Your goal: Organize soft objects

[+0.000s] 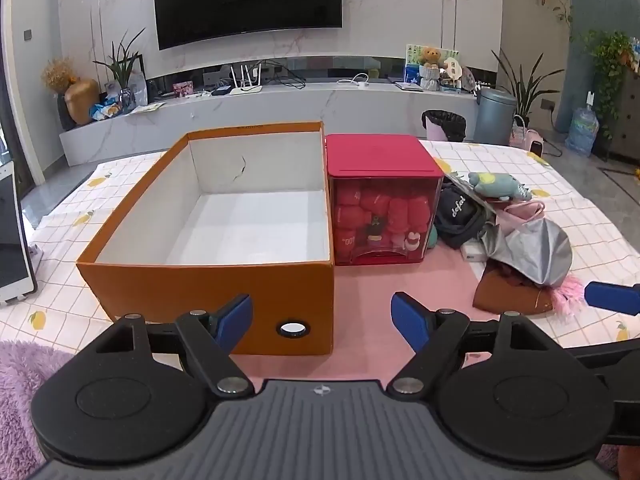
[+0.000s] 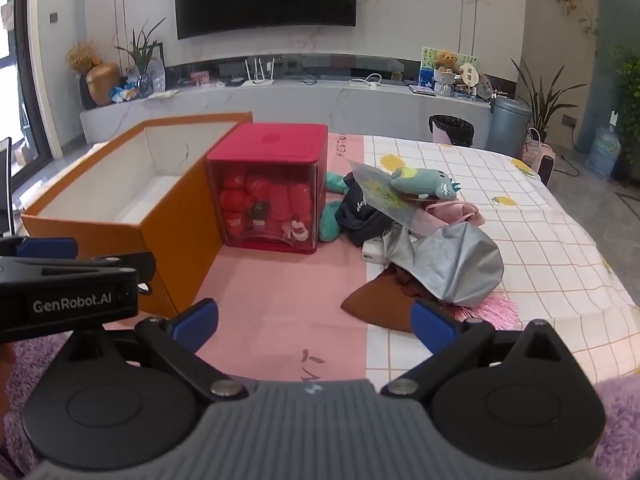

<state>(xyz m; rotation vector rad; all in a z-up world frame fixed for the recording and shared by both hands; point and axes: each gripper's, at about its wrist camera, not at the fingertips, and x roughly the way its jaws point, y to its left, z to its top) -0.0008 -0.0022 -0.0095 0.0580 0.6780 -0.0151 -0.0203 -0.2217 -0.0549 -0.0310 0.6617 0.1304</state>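
Right wrist view shows the pile of soft things lying on the table to the right of the red box, none of it yet in the orange box, which stands open and empty just left of the red box and touching it. Nearest in the pile is a brown cloth under a silver bag; further back sit a black cap, a pink item and a green plush toy on top.

The step in hand looks like the first pick. It would go best by taking one loose piece from the near or top edge of the pile, the silver bag or the plush toy, rather than biting into the middle where layers overlap and several would drag along. A deep pinch on a fold should hold limp fabric better than a fingertip nip.

The right gripper is tilted down toward the table, short of the brown cloth, jaws spread fully wide with nothing between them. The left gripper is tilted down likewise, in front of the orange box and left of the pile, jaws wide apart and empty.
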